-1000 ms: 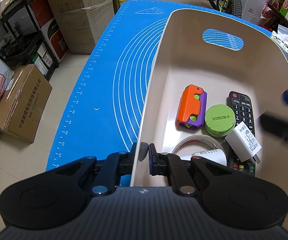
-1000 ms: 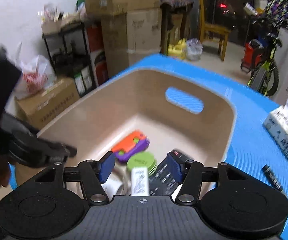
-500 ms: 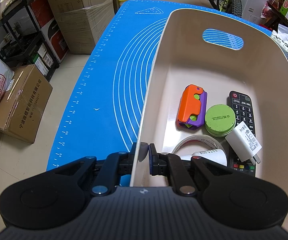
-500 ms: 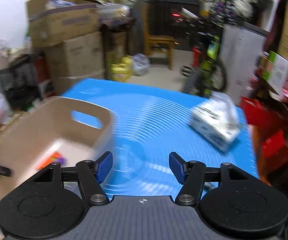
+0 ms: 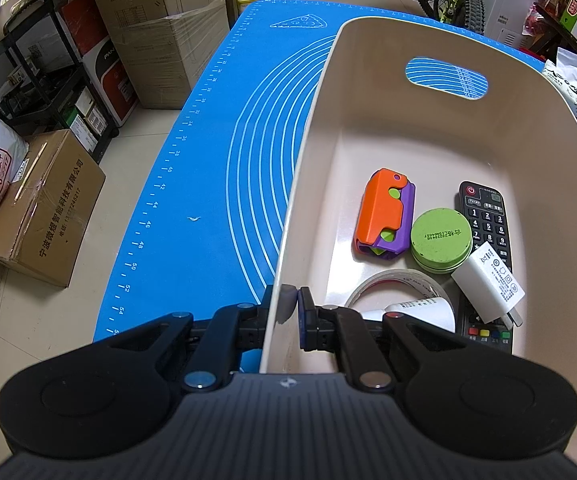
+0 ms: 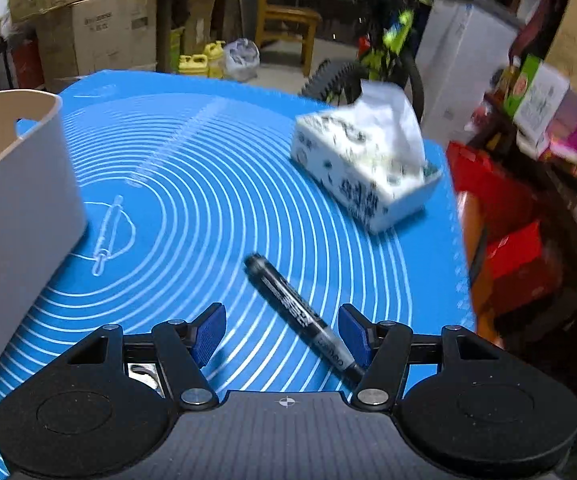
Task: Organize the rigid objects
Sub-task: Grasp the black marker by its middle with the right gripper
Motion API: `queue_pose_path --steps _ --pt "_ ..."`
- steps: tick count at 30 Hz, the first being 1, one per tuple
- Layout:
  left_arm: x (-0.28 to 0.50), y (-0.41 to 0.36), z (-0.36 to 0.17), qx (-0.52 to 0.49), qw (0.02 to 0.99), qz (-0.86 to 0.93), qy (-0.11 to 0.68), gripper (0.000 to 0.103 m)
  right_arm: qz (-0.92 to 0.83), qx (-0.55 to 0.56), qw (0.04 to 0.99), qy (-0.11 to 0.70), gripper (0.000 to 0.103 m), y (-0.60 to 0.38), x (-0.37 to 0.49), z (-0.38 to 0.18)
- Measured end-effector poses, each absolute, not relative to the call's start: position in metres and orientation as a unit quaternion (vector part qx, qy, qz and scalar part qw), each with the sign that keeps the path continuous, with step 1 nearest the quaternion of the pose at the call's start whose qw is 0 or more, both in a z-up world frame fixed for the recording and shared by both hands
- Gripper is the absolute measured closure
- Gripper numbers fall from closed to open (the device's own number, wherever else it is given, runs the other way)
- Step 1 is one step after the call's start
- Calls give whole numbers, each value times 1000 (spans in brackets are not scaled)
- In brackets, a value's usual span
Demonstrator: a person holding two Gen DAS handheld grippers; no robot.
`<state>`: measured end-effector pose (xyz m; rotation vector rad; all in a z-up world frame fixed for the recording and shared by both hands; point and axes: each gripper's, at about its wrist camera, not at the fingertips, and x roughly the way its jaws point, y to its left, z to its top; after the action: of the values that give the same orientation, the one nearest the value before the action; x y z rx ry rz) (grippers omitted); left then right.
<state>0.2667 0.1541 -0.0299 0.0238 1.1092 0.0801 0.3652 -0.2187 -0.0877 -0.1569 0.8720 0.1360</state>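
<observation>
A cream bin (image 5: pixel 312 152) stands on the blue mat (image 5: pixel 216 152). My left gripper (image 5: pixel 288 308) is shut on the bin's near left rim. Inside lie an orange and purple toy (image 5: pixel 384 212), a green tin (image 5: pixel 440 238), a black remote (image 5: pixel 486 216), a white charger (image 5: pixel 488 280), a tape roll (image 5: pixel 392 280) and a white tube (image 5: pixel 420 308). In the right wrist view the bin's outer wall (image 6: pixel 12 184) is at the left. A black marker (image 6: pixel 300 312) lies on the mat (image 6: pixel 216 184), its near end between the fingers of my open right gripper (image 6: pixel 284 332), untouched.
A tissue box (image 6: pixel 364 168) sits on the mat at the far right, near the table's edge. Cardboard boxes (image 5: pixel 44 208) and a black shelf (image 5: pixel 28 80) stand on the floor at the left. A bicycle (image 6: pixel 372 56) and a chair (image 6: pixel 284 24) are beyond the table.
My right gripper swung from over the bin to the right and down, over the marker on the mat. It left the left wrist view. My left gripper kept its hold on the rim.
</observation>
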Motion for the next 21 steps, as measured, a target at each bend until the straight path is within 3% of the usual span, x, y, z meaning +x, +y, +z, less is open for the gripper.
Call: queue_pose_path --steps 8,9,13,18,21 --pt "267 152 -30 14 849 39 526 91 62 -42 895 439 45 -233 383 -106" --pt "267 152 -30 14 849 39 526 91 61 -49 896 438 56 -232 382 -106" --pt "267 152 -30 14 849 39 526 91 53 -48 899 432 68 -237 378 -104" --pt "267 152 -30 14 849 39 526 91 64 -82 893 438 69 -233 380 -103" --pt "267 152 -30 15 849 39 526 91 59 -100 888 444 61 -231 382 -107"
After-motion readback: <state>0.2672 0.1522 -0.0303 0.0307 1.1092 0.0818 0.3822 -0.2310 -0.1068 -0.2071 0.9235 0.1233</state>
